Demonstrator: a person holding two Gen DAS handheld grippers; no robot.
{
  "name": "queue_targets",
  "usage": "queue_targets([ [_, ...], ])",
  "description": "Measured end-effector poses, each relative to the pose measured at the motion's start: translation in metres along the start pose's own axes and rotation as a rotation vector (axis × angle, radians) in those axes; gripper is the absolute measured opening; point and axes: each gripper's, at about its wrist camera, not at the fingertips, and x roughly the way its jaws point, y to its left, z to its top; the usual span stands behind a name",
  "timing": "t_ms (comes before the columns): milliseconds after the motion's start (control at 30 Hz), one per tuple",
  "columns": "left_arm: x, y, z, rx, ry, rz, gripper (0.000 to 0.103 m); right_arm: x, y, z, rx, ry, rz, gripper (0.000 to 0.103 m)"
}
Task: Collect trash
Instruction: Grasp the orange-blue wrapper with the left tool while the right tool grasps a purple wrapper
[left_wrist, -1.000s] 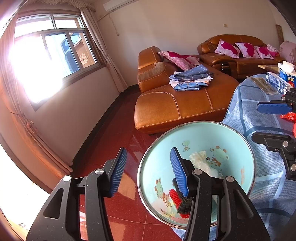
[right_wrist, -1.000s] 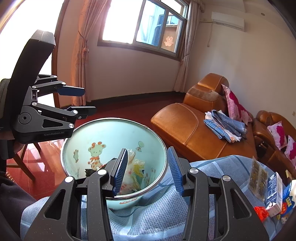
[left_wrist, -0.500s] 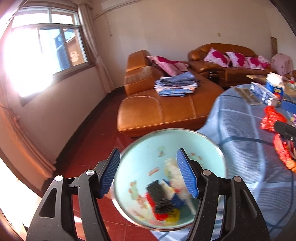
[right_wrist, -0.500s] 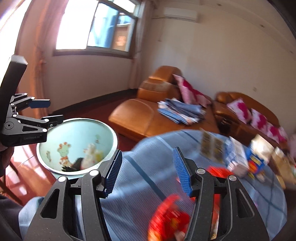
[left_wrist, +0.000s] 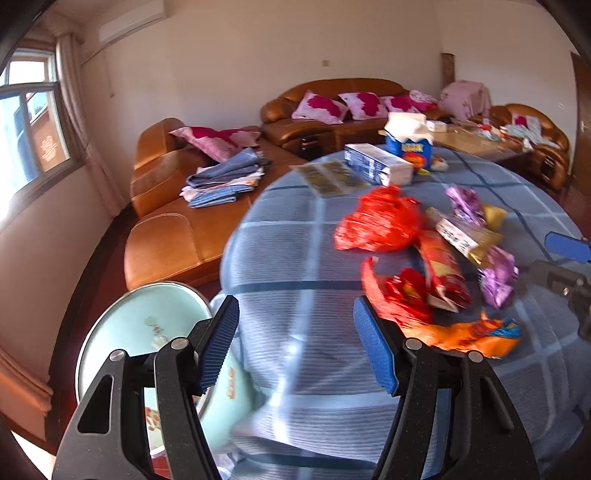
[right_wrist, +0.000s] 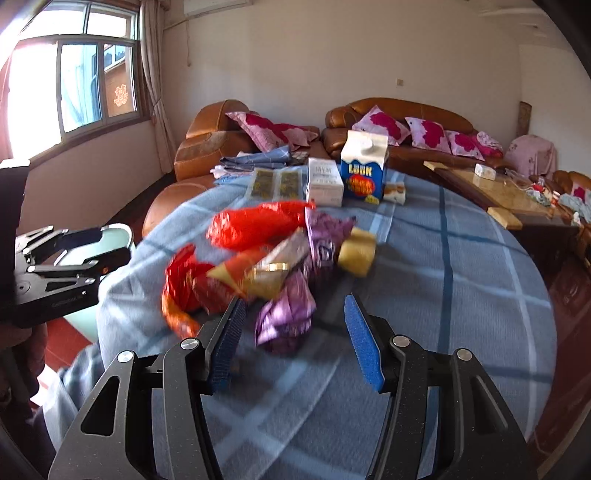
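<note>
Wrappers (right_wrist: 258, 266) look light, crinkly and slippery; pinch the purple one (right_wrist: 284, 317) at twelve o'clock of your empty, half-wide right gripper (right_wrist: 291, 343).

Wrapper pile (right_wrist: 273, 266) mid-table; cartons (right_wrist: 364, 170) behind; near cloth (right_wrist: 424, 332) bare

L wrist cam sits low at table's (left_wrist: 295, 266) near-left edge, facing across, angled down; R wrist cam (right_wrist: 424, 258) close by, more over the cloth. Both share wrapper pile (left_wrist: 417, 258) (right_wrist: 266, 258), cartons, sofa (left_wrist: 332, 107) (right_wrist: 399, 110).
</note>
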Motion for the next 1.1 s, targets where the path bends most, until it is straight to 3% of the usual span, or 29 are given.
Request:
queue_targets([
  [300, -0.007, -0.038, 0.004, 0.017, 0.008, -0.086, 0.065, 0.001, -0.035, -0.004, 0.062, -0.006, -0.103, 0.056],
  [400, -0.009, -0.056, 0.007, 0.009, 0.010, -0.114, 0.075, -0.006, -0.041, -0.013, 0.068, -0.002, -0.125, 0.056],
  [567, -0.008, -0.100, 0.007, 0.059, 0.029, -0.138, 0.081, -0.017, -0.057, -0.026, 0.115, -0.009, -0.145, 0.056],
  [700, -0.004, -0.128, -0.006, 0.156, 0.058, -0.123, 0.082, -0.025, -0.066, -0.029, 0.154, -0.024, -0.137, 0.059],
  [900, 0.013, -0.093, -0.012, 0.109, 0.098, -0.044, 0.083, -0.025, -0.064, -0.028, 0.155, -0.036, -0.116, 0.060],
  [1100, 0.021, -0.052, -0.009, 0.008, 0.104, -0.044, 0.082, -0.018, -0.049, -0.024, 0.124, -0.020, -0.089, 0.060],
])
